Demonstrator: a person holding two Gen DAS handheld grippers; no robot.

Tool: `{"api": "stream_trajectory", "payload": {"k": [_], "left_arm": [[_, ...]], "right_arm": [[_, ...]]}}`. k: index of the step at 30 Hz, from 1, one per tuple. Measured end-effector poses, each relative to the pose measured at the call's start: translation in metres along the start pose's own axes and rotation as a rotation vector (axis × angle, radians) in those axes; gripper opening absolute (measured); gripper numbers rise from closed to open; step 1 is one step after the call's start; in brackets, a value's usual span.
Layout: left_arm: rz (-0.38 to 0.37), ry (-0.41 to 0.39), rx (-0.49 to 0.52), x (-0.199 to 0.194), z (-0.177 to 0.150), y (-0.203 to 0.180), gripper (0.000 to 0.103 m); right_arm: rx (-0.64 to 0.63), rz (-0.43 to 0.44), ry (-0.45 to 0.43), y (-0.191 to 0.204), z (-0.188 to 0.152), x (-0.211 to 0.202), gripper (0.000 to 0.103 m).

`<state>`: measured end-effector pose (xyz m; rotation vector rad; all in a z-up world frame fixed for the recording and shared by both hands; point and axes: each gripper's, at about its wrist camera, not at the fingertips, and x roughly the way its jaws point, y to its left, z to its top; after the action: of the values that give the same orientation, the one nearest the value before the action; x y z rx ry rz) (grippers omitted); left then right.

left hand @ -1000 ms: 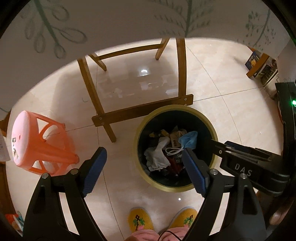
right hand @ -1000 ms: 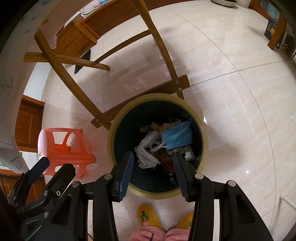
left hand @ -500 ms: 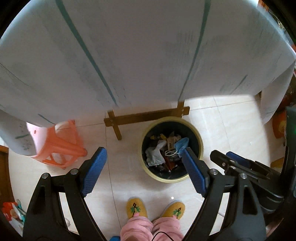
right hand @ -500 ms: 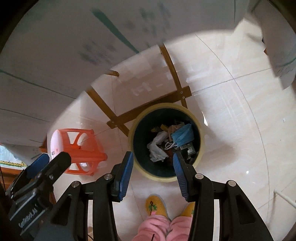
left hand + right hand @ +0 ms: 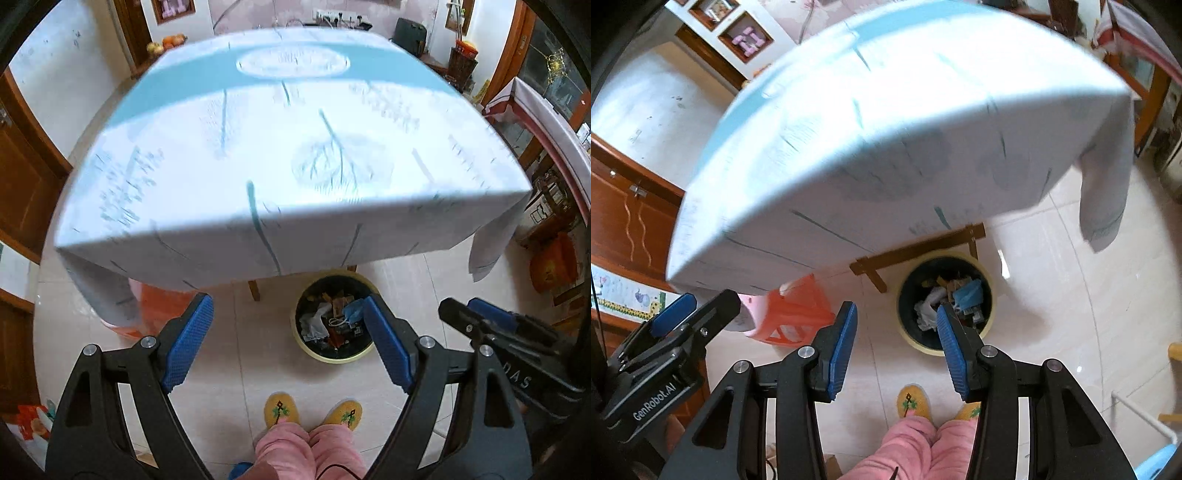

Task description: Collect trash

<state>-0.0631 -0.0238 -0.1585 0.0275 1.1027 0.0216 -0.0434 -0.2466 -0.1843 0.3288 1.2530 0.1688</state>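
A round yellow-rimmed trash bin (image 5: 334, 357) stands on the tiled floor by the table's near edge, also in the right wrist view (image 5: 923, 347). It holds mixed trash: white crumpled paper (image 5: 312, 325), a blue face mask (image 5: 352, 308) and wrappers. My left gripper (image 5: 286, 334) is open and empty, held high above the floor left of the bin. My right gripper (image 5: 895, 339) is open and empty, high above the bin's left rim. Each gripper shows in the other's view.
A table with a white and teal tablecloth (image 5: 288, 155) fills the upper part of both views. An orange plastic stool (image 5: 792, 314) stands under its near left corner. The person's yellow slippers (image 5: 282, 408) and pink trousers are below. Wooden cabinets line the room's edges.
Both grippers have risen from close over the bin to above table height. The bin looks smaller and the tablecloth top has come into view. Both stay open.
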Motion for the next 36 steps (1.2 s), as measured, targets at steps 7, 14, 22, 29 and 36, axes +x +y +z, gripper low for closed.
{"api": "stream_trajectory", "payload": {"k": [7, 14, 22, 29, 36], "left_arm": [[0.019, -0.052, -0.023, -0.075, 0.019, 0.007, 0.081], [0.032, -0.133, -0.043, -0.134, 0.038, 0.007, 0.081], [0.033, -0.183, -0.079, -0.175, 0.041, 0.008, 0.082], [0.044, -0.204, -0.090, -0.189, 0.040, 0.009, 0.082], [0.049, -0.221, -0.081, -0.195, 0.040, 0.005, 0.082]], "right_arm": [[-0.069, -0.008, -0.058, 0.037, 0.018, -0.083, 0.053], [-0.083, -0.007, -0.135, 0.055, 0.035, -0.154, 0.058], [-0.093, 0.002, -0.214, 0.073, 0.034, -0.208, 0.062], [-0.121, -0.006, -0.234, 0.082, 0.028, -0.224, 0.063], [-0.135, -0.024, -0.275, 0.084, 0.024, -0.235, 0.065]]}}
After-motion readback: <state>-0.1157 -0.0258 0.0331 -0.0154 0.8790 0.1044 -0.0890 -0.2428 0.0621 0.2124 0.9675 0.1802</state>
